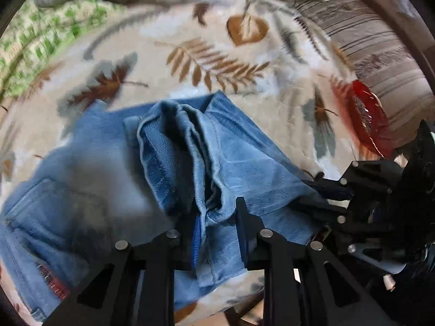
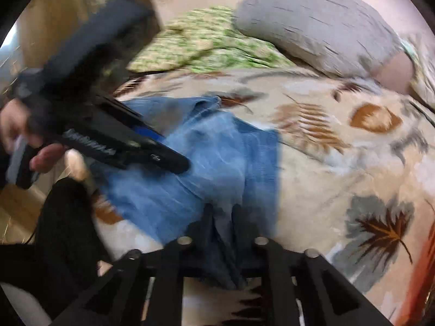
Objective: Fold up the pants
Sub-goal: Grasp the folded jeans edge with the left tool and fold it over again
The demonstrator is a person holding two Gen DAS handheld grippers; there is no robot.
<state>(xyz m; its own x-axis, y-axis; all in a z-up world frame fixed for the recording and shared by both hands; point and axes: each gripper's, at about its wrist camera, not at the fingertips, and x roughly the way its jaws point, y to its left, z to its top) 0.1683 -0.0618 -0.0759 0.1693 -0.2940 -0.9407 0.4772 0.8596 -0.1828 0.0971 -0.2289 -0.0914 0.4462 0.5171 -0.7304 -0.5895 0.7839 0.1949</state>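
Observation:
Blue jeans point(image 1: 231, 157) lie partly folded on a leaf-patterned bedspread point(image 1: 217, 62), with a bunched ridge of denim running down their middle. My left gripper point(image 1: 218, 228) is shut on the near end of that ridge, and cloth fills the narrow gap between its fingers. In the right wrist view the jeans point(image 2: 223, 157) spread out ahead, and my right gripper point(image 2: 222, 217) is shut on a pinch of denim at their near edge. The right gripper point(image 1: 312, 194) also shows at the jeans' right corner. The left gripper point(image 2: 174, 160) reaches in from the left, pointing down onto the denim.
A green patterned cloth point(image 2: 204, 43) and a grey pillow point(image 2: 312, 27) lie at the far side of the bed. A striped pillow point(image 1: 367, 43) sits at the right. A person's hand point(image 2: 16, 127) and dark-clad leg point(image 2: 65, 217) are at the bed's left edge.

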